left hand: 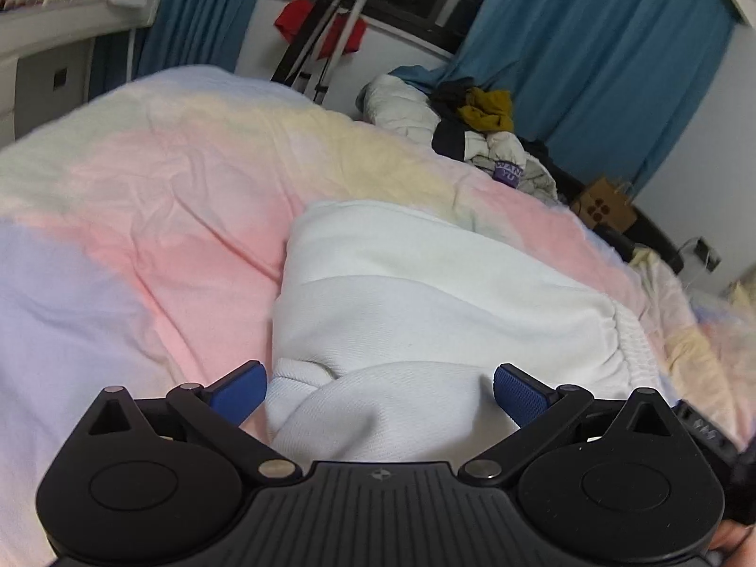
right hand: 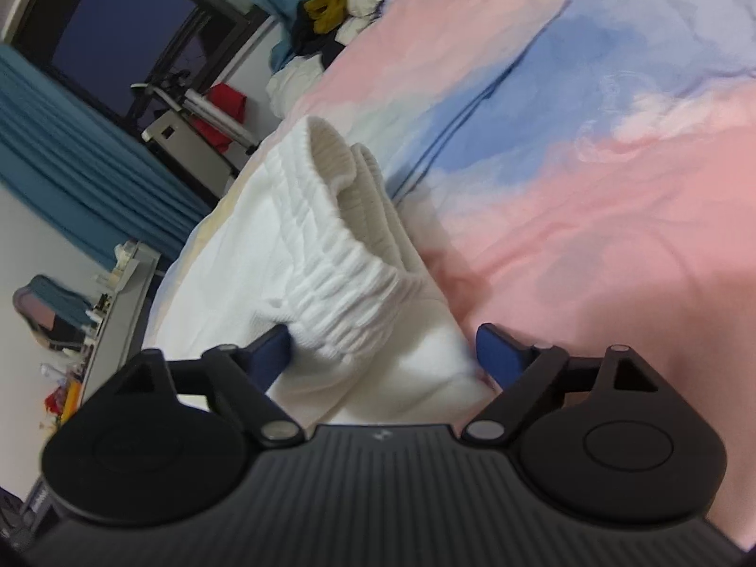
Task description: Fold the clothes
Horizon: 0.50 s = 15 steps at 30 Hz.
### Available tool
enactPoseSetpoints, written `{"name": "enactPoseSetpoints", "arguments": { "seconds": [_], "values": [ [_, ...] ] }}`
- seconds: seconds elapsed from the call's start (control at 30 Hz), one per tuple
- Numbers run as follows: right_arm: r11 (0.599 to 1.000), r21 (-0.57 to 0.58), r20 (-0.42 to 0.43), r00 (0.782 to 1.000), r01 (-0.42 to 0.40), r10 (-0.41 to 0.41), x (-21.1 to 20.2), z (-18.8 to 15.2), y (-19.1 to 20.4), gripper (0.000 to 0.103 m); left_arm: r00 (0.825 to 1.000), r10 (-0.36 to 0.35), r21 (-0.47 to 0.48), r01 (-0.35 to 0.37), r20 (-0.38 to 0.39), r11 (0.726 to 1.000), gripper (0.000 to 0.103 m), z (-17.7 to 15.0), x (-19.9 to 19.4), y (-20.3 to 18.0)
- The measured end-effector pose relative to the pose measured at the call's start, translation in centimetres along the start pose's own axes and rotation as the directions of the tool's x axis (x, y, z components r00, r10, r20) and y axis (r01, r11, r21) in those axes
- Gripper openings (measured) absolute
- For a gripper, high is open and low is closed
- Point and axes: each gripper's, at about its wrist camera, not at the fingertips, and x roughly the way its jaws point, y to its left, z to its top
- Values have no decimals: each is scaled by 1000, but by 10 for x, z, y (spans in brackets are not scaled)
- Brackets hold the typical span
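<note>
White trousers (left hand: 425, 293) lie partly folded on the pastel bedspread (left hand: 141, 217), and the left-wrist view looks along them from one end: a rounded fold of the cloth bulges up between the blue pads (left hand: 519, 394) of the left claw (left hand: 380, 394), whose jaws stand wide apart with the fabric sitting loose between them, not pinched. That placing reads as a claw lined up to close on the fold, or just let go of it; I cannot tell which. The gathered waistband (left hand: 628, 335) shows off to the right. Beyond, a heap of other clothes (left hand: 482, 127) waits at the far edge of the bed, near a brown paper bag (left hand: 605, 205) whose contents are hidden. In the right-wrist view the same trousers (right hand: 264, 245) run away from the camera with the elastic waistband (right hand: 330, 245) and ribbed cuffs (right hand: 359, 179) stacked together, which suggests the legs are already doubled over. The right claw (right hand: 382, 354) also stands wide, straddling the near corner of the cloth without gripping it, probably so both ends can be lifted together.
</note>
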Motion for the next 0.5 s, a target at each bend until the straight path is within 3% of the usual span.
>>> {"name": "enactPoseSetpoints", "arguments": {
  "seconds": [0.07,0.27,0.5],
  "values": [
    [999,19,-19,998,-51,52,7,2,-1,97,1000,-26,-58,26,4,998,103,3,-3,9],
    [977,16,8,977,-215,215,4,7,8,103,993,-105,-260,90,-47,961,103,3,12,42],
    [989,-16,-26,988,-150,150,27,4,11,103,985,-144,-305,108,-99,946,98,-4,28,57]
  ]
}}
